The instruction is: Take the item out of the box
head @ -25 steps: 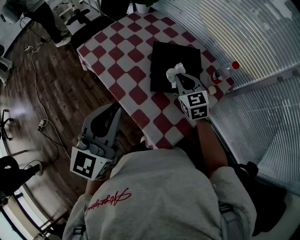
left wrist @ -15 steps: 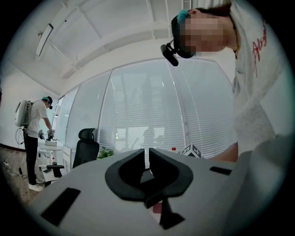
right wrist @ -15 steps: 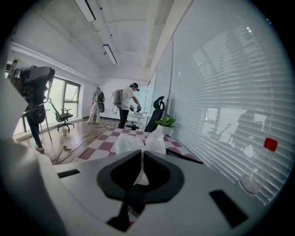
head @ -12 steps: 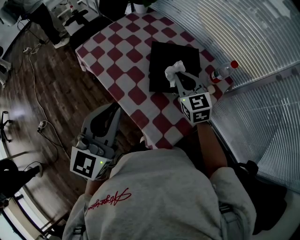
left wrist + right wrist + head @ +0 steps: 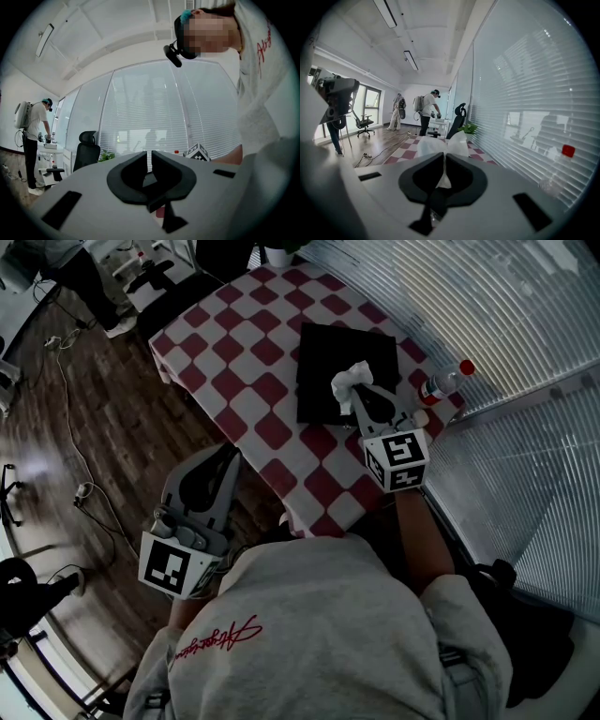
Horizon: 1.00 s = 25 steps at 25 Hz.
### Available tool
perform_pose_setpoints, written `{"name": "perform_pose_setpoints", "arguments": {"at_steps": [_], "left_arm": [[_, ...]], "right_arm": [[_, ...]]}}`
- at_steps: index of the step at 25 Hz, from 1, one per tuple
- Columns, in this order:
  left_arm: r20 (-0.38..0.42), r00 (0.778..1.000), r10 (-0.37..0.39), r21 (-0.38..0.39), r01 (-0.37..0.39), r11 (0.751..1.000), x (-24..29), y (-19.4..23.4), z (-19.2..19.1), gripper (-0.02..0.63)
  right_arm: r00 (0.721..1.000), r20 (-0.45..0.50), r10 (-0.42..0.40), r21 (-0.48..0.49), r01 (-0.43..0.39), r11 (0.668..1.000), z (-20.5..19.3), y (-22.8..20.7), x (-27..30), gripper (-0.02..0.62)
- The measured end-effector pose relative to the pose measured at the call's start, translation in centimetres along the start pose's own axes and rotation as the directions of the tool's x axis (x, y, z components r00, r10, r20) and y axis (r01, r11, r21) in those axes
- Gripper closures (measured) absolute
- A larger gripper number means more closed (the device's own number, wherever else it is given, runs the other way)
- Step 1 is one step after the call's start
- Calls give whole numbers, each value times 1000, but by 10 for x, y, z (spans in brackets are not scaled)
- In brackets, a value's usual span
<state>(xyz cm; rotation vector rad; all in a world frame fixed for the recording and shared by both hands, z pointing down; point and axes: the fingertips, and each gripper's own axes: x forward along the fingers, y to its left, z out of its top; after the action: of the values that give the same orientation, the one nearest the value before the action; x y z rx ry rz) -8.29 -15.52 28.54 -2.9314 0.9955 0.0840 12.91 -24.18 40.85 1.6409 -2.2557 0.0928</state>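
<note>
Tongs on the right [image 5: 356, 392] are clamped on the white crumpled item [image 5: 351, 381], and over the last second they have lifted a little with it, coming slightly nearer the head camera; the pinch has not altered. The item hangs at the jaw tips above the black box [image 5: 323, 371], and whether its lower end is free of the box cannot be told, so the removal looks partly done at most. The left tongs [image 5: 228, 457] hang well off the tabletop [image 5: 244, 343] over the wooden floor [image 5: 112, 427], drawn to a narrow slit with nothing between, and have not moved.

The box sits toward the tabletop's right side. A red-capped bottle [image 5: 442, 384] lies just beside that edge, against the slatted blinds [image 5: 525, 352], so rightward room is tight. The checked cloth left of the box offers room to set the item down.
</note>
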Motion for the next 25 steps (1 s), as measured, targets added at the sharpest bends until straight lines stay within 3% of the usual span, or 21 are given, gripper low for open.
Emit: {"name": "perform_pose_setpoints", "arguments": {"at_steps": [25], "left_arm": [[6, 1000, 1, 6, -1, 1000, -2, -2, 2, 566]], "right_arm": [[992, 125, 11, 47, -17, 999, 40, 8, -34, 568]]}}
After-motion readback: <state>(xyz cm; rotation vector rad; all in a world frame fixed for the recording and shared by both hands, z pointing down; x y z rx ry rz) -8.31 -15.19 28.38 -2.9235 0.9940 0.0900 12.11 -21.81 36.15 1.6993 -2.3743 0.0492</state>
